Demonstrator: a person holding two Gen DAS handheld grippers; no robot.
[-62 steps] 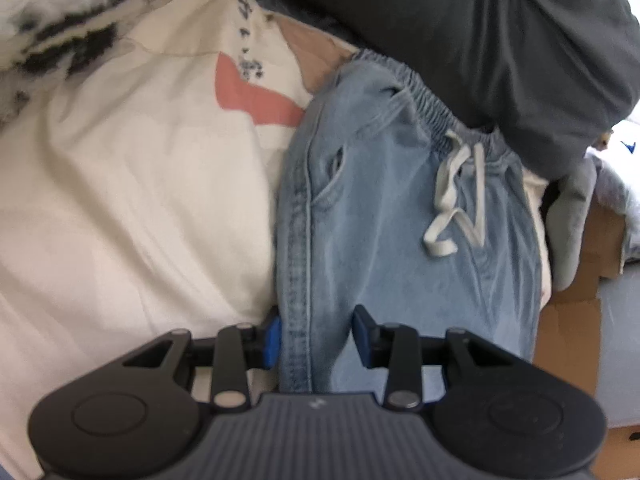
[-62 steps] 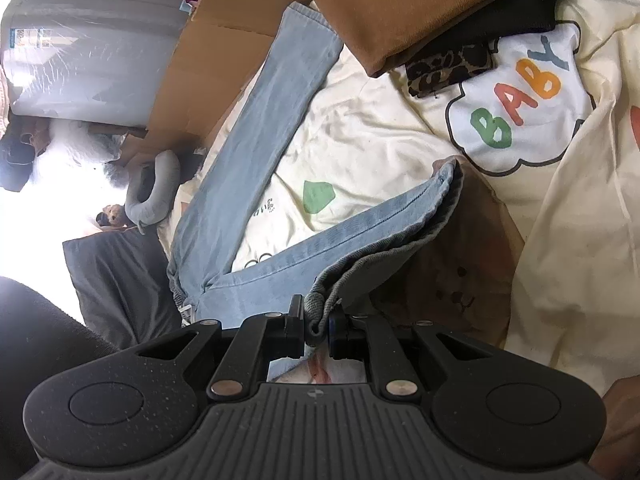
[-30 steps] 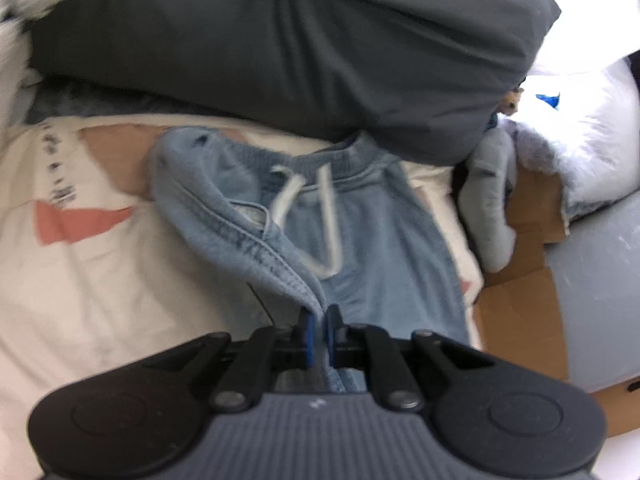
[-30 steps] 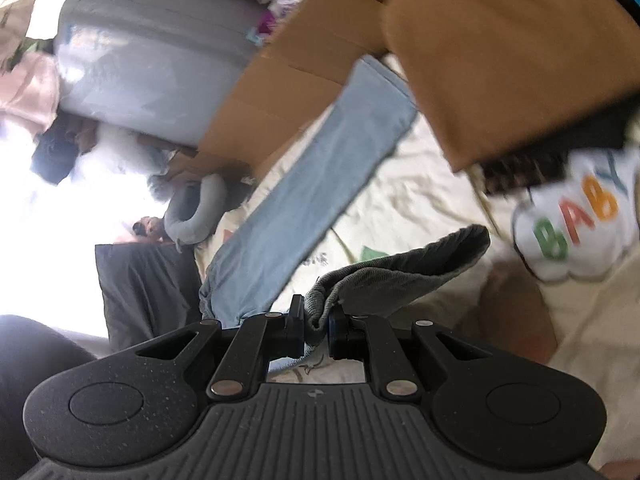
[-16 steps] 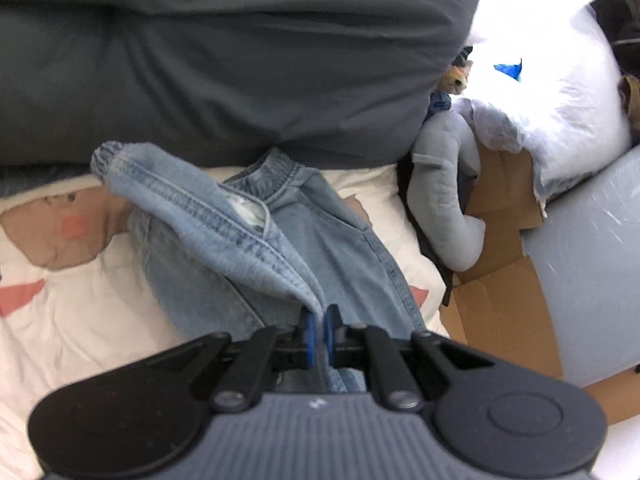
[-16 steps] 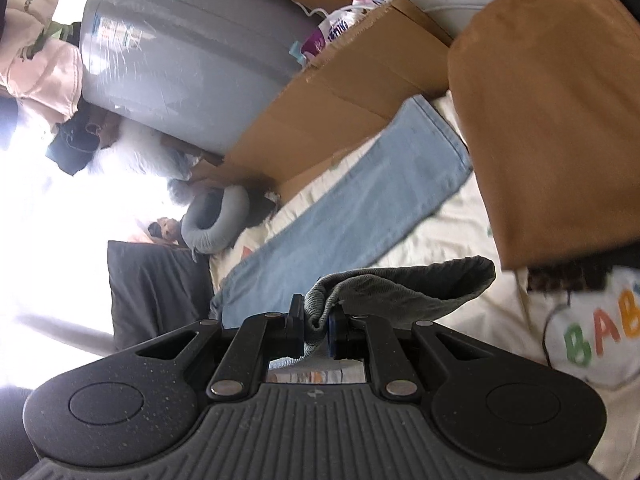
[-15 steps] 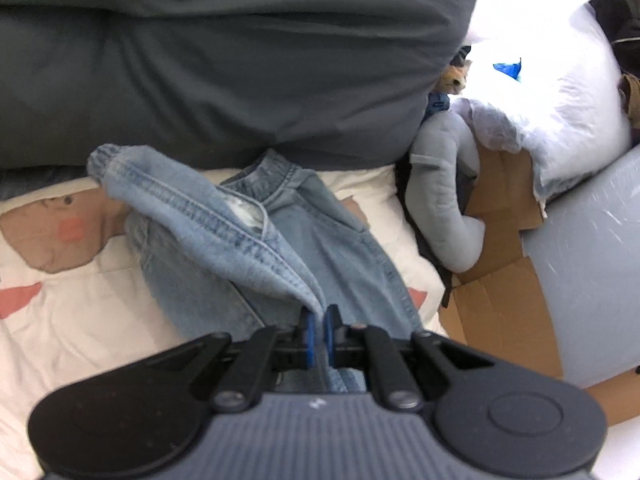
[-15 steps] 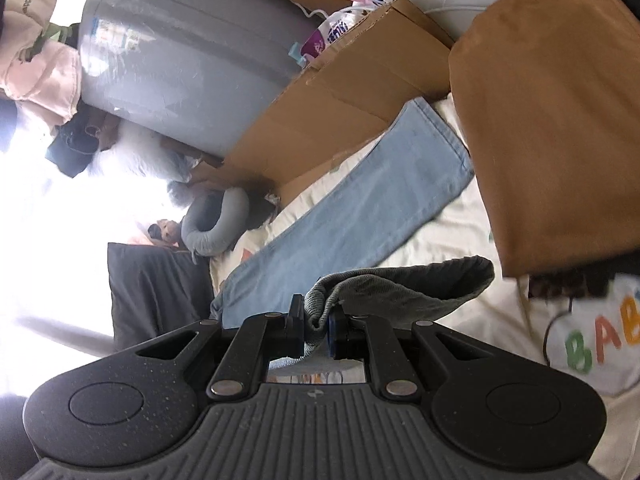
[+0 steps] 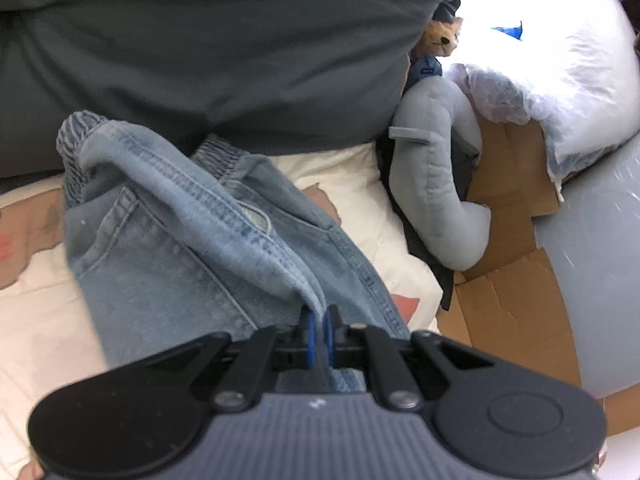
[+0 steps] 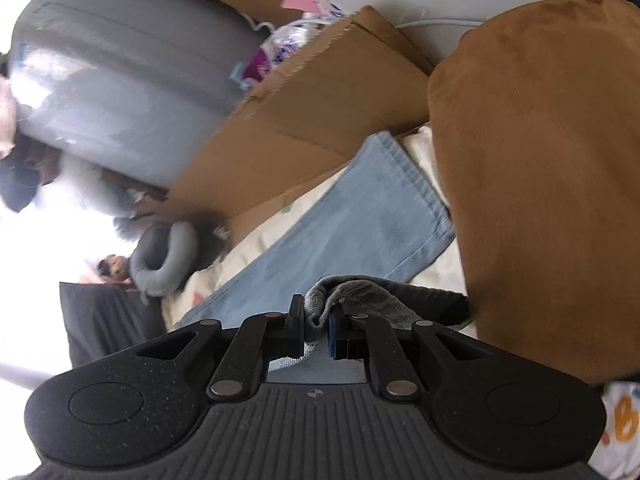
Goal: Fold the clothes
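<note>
Light blue jeans (image 9: 168, 248) lie on a cream printed sheet (image 9: 360, 184). My left gripper (image 9: 319, 334) is shut on a side seam near the waistband and holds that edge lifted and folded over the rest. In the right wrist view one leg (image 10: 360, 220) lies flat toward a cardboard box. My right gripper (image 10: 316, 330) is shut on the hem of the other leg (image 10: 360, 294), held raised above the flat leg.
A dark grey pillow (image 9: 220, 48) lies behind the waistband. A grey neck pillow (image 9: 436, 184), cardboard (image 9: 508, 300) and a white plastic bag (image 9: 552, 60) sit to the right. A brown cushion (image 10: 540, 160) and a grey suitcase (image 10: 120, 80) border the leg.
Both grippers keep their hold and have carried the lifted denim across toward the far side. The right gripper's leg hem now hangs above the flat leg.
</note>
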